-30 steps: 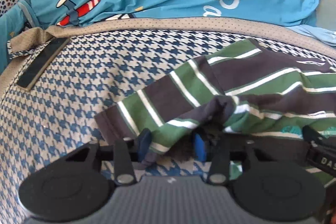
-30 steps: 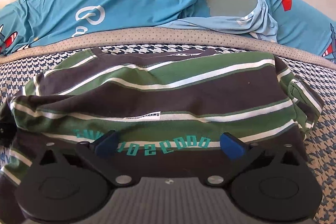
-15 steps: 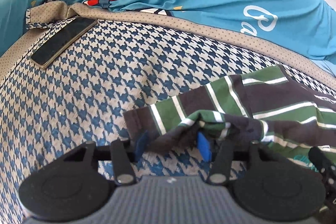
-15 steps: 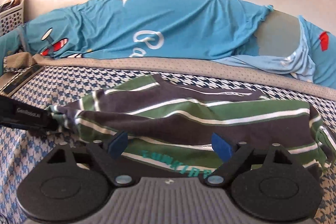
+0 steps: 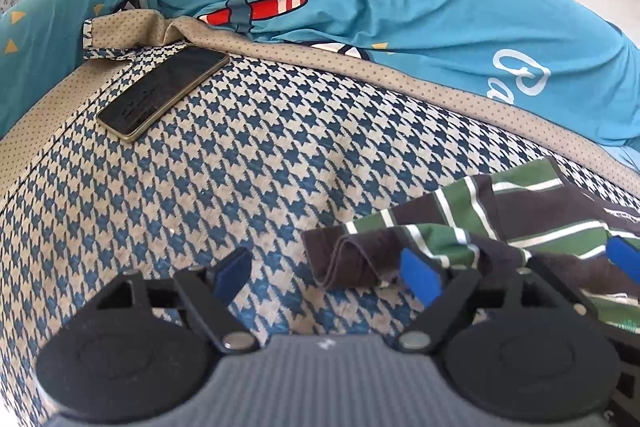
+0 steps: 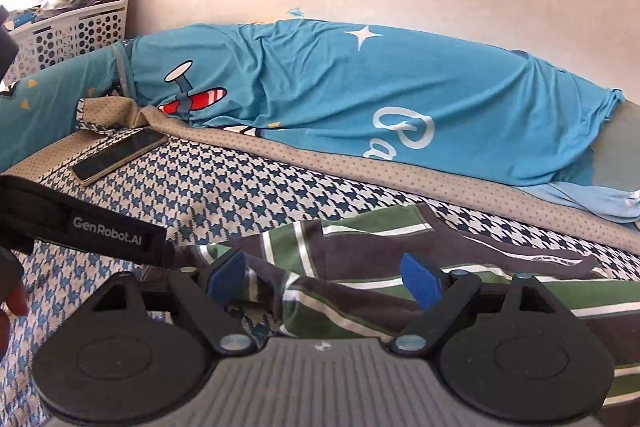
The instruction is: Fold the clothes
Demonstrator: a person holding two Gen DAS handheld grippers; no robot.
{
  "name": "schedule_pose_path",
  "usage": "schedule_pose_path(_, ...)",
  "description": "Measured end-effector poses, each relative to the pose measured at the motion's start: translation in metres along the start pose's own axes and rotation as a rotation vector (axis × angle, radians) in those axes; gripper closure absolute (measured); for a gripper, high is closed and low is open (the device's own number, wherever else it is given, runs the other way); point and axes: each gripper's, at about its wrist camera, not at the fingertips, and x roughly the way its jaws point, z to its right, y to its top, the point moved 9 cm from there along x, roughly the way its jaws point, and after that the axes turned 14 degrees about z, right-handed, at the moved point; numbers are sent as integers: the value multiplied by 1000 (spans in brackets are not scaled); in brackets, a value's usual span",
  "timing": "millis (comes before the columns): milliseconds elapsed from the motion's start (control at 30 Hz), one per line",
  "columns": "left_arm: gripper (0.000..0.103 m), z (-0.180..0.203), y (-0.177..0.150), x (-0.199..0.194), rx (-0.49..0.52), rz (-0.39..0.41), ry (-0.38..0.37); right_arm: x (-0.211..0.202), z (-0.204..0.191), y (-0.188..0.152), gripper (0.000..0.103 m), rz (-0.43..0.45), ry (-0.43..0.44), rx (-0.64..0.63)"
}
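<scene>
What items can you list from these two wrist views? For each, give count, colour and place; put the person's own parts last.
striped shirt: one, green, brown and white, lying on the houndstooth cover, near side.
houndstooth cover: one, blue and beige.
blue bedding: airplane print, heaped along the wall.
phone: one, dark, far left corner of the cover.
basket: one, white, perforated, left by the wall.
left gripper: blue pads, open, beside the shirt's edge.
right gripper: blue pads, open above the shirt.

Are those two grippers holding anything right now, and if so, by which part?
Nothing is held. The left gripper is open, beside the striped shirt's sleeve end. The right gripper is open above the shirt, gripping none of it.
</scene>
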Motion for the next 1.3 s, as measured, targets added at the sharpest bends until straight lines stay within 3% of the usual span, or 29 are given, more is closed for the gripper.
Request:
schedule_pose_path(67, 2, -3, 4, -1, -3, 5, -3, 7, -5, -2, 17, -3, 15, -22)
schedule_pose_path(100, 0, -5, 6, 0, -6, 6, -3, 11, -7, -2, 17, -5, 22, -33)
schedule_pose_path(500, 0, -26, 26, 22, -20, -20, 12, 45, -60, -20, 17, -42, 210, -179)
schedule_pose_path(633, 0, -31, 29, 26, -34, -24, 22, 56, -71, -37, 17, -87, 228, -265)
schedule_pose_path(700, 0, -32, 29, 25, -51, -30, 10, 58, -73, -43, 23, -99, 237, -278)
schedule_pose_path(967, 0, -28, 29, 19, -51, -20, 7, 54, -70, -45, 82, -131, 306, -189)
schedule_pose_path(1067, 0, -29, 29, 19, -54, -25, 6, 55, -66, -44, 90, -128, 297, -163)
schedule_pose_path(1200, 0, -33, 32, 16, -62, -13, 19, 54, -55, -18, 92, -38, 240, -45)
schedule_pose_path(1300, 0, -42, 44, 10, -69, 35, 52, 53, -63, -3, 92, 0, 249, 15)
